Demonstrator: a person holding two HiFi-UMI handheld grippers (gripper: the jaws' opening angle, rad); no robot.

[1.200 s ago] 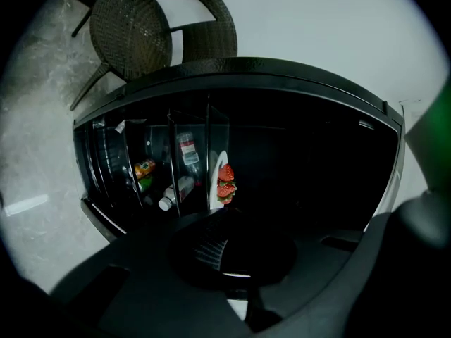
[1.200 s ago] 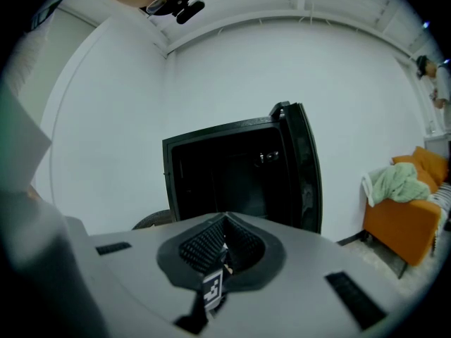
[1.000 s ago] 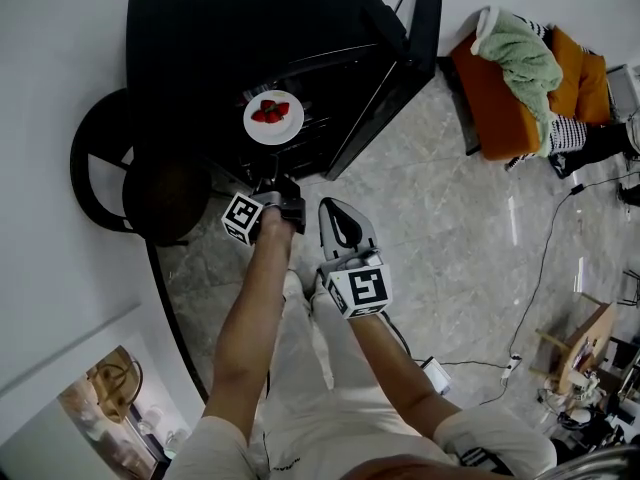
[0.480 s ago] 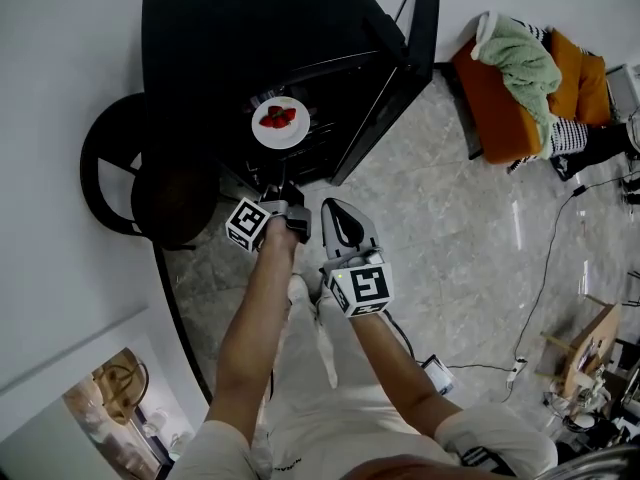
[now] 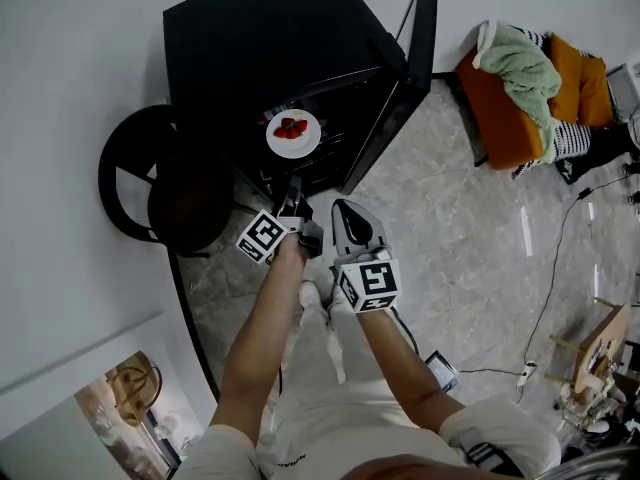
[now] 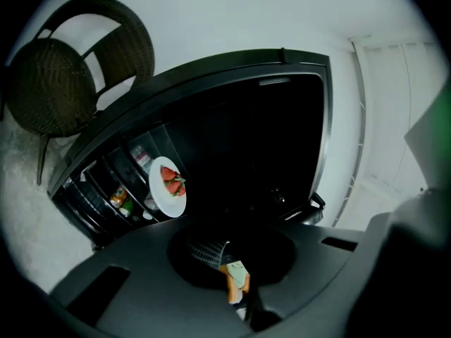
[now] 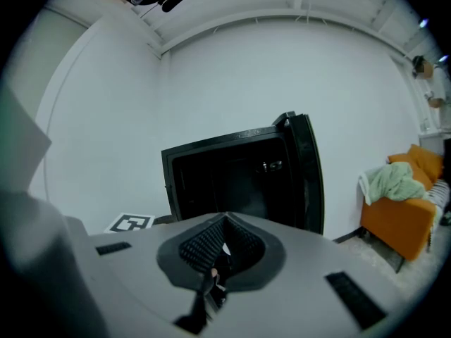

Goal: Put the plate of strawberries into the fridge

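Both forearms reached forward and down from the body, side by side, with the left gripper (image 5: 292, 196) pointing at the open front of the fridge (image 5: 260, 38) and the right gripper (image 5: 348, 216) just beside it, aimed slightly further right. Each gripper's ribbed dark pads met with nothing between them, so both were closed and empty. The round white plate (image 5: 311, 144) sat on a shelf inside the matt black fridge, apart from both grippers, with the red strawberries (image 5: 291, 128) heaped at its middle. The glossy black door (image 5: 405, 78) stood swung wide to the right. A round dark woven chair (image 5: 185, 193) stood against the fridge's left side on the pale marbled floor (image 5: 470, 228). Small items on the racks near the plate were too dim to identify, and the fridge's depth was lost in shadow.
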